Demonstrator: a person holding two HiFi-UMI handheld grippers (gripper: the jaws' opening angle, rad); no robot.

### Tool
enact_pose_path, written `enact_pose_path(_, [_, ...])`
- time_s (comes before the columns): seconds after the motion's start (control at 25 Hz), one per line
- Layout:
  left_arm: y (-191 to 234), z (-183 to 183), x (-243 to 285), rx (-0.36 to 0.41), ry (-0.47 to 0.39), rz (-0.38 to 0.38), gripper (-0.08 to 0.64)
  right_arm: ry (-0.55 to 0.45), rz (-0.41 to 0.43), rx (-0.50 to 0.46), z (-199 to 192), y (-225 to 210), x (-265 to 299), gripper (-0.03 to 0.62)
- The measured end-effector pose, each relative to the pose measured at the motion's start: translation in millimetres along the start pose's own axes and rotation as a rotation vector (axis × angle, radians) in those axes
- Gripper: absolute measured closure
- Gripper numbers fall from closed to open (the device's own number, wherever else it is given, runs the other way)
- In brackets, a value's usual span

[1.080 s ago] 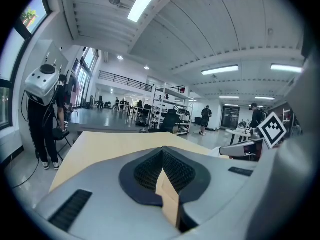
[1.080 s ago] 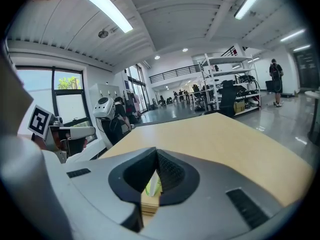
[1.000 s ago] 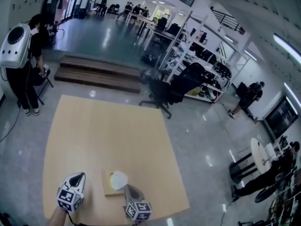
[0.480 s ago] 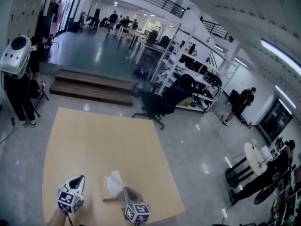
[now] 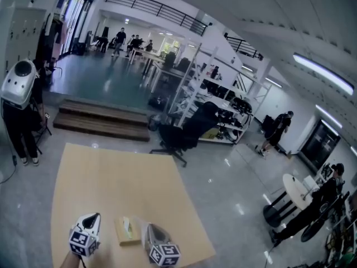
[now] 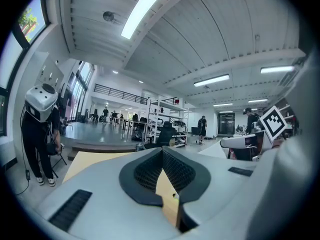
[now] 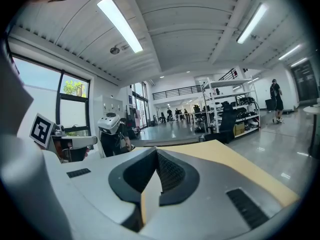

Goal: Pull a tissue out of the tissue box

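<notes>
Head view: the box (image 5: pixel 127 231) lies near the front edge of the counter (image 5: pixel 111 177), between the left tool (image 5: pixel 95 218) and right tool (image 5: pixel 147 228); the left tool is clenched on nothing. Right gripper view shows the right tool pinched shut on a pale sliver of tissue (image 7: pixel 149 196).

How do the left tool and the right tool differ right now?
The left tool hovers left of the tissue box, the right tool right of it. The right tool pinches a pale tissue; the left tool holds nothing. Both have their jaws shut.
</notes>
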State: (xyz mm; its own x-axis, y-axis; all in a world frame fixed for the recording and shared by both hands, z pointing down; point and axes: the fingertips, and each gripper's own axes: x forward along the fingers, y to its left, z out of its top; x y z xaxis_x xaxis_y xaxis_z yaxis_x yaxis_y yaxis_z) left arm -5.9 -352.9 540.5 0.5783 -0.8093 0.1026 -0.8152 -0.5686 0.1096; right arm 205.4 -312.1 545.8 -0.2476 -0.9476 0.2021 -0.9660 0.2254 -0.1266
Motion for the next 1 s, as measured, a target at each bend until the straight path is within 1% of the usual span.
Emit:
enact_pose_path(0.08, [-1,7,-1,0.008,-0.014,-0.004,0.554,-0.017,-0.004,-0.006,7,1,-4,0.584])
enact_pose_path(0.24, [-4,5,-3,0.012,-0.025,-0.015,0.554,-0.039,-0.014,-0.014,15,1,-12,0.584])
enact_pose_path(0.64, [-5,10,-11,0.015,-0.029,-0.017,0.554,-0.057,-0.003,-0.029,18,7,-18,0.584])
enact_pose_path(1.0, [-2,11,-8,0.017,-0.023,-0.023,0.554,-0.054,-0.001,-0.015,16,6,-13,0.584])
